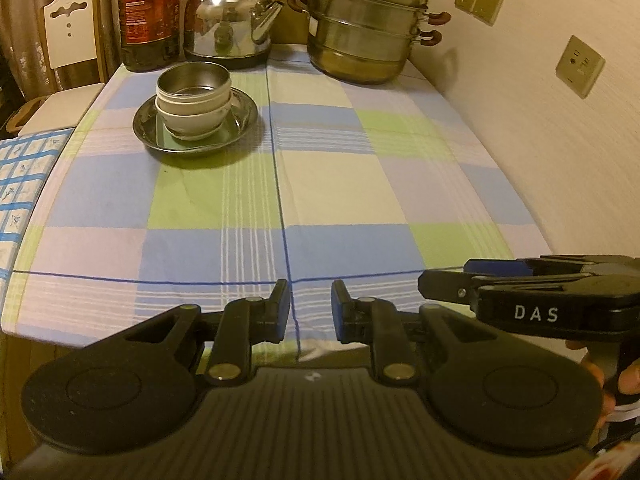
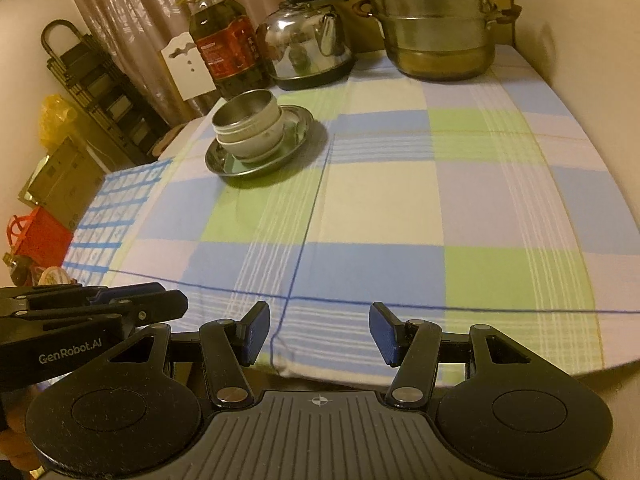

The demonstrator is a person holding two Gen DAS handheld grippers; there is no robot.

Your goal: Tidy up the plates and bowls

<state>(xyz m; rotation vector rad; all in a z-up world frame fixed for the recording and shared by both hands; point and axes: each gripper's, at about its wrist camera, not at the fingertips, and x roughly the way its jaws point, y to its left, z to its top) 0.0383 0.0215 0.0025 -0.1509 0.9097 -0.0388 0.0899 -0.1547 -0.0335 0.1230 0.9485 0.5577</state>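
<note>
Near far-left corner of table [image 1: 400, 200]: bowls [image 1: 194, 98] stacked on metal plate [image 1: 236, 136]. Left gripper [image 1: 311, 306] narrow, empty; right gripper [image 2: 319, 332] wider, empty. Risk: careless touch topples stack.

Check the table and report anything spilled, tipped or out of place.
Nothing stands out. The stacked bowls sit upright on the metal plate, and the kettle, oil bottle and steamer pot stand upright behind them.

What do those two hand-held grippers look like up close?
Both are black plastic. Each left gripper and right gripper has a ribbed body, two round discs, hinged arms with silver rivets, and fingers with blue pads. White lettering marks their sides: "DAS" and "GenRobot.AI".
</note>
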